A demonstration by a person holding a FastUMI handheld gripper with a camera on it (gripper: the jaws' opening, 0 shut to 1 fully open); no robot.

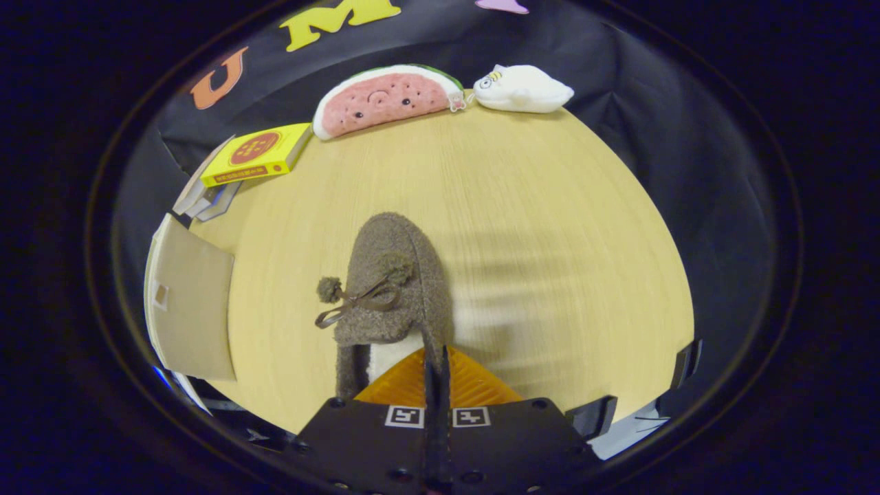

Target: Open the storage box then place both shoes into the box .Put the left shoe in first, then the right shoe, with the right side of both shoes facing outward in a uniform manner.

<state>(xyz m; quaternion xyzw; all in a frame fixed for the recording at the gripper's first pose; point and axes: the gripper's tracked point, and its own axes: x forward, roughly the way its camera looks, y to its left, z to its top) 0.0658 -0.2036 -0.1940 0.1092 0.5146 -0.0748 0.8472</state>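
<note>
Fingers: the gripper (436, 375) is pinched nearly closed on the heel collar of a fuzzy brown slipper (393, 289).
Slipper: toe pointing away, pom-pom lace on top — over the wooden counter (550, 206).
Beyond: watermelon plush (386, 97), white plush (522, 88), yellow box (258, 152).
Beside the slipper: open beige lid (192, 302).
</note>
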